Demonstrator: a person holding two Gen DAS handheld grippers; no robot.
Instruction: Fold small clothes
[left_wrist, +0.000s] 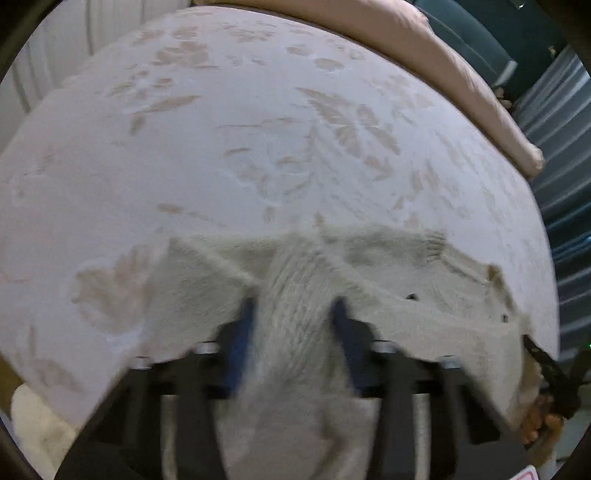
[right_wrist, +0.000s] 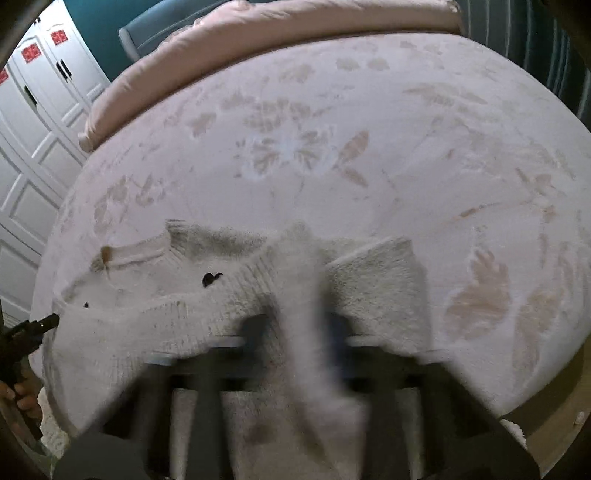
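Observation:
A small cream knitted sweater (left_wrist: 388, 258) lies at the near edge of a bed with a pale leaf-print cover (left_wrist: 240, 129). My left gripper (left_wrist: 293, 306) is shut on a bunched fold of the sweater, which runs back between its blue-padded fingers (left_wrist: 243, 325). In the right wrist view the same sweater (right_wrist: 155, 295), with small dark marks on it, spreads to the left. My right gripper (right_wrist: 301, 325) is shut on another bunched fold of the sweater and is blurred. The other gripper's tip (right_wrist: 44, 321) shows at the left edge.
A pink rolled quilt (right_wrist: 258, 33) lies along the far side of the bed. White cupboard doors (right_wrist: 33, 122) stand at the left, and a dark teal wall and chair (right_wrist: 147, 29) are behind. A hand (left_wrist: 539, 421) holds a gripper at the right.

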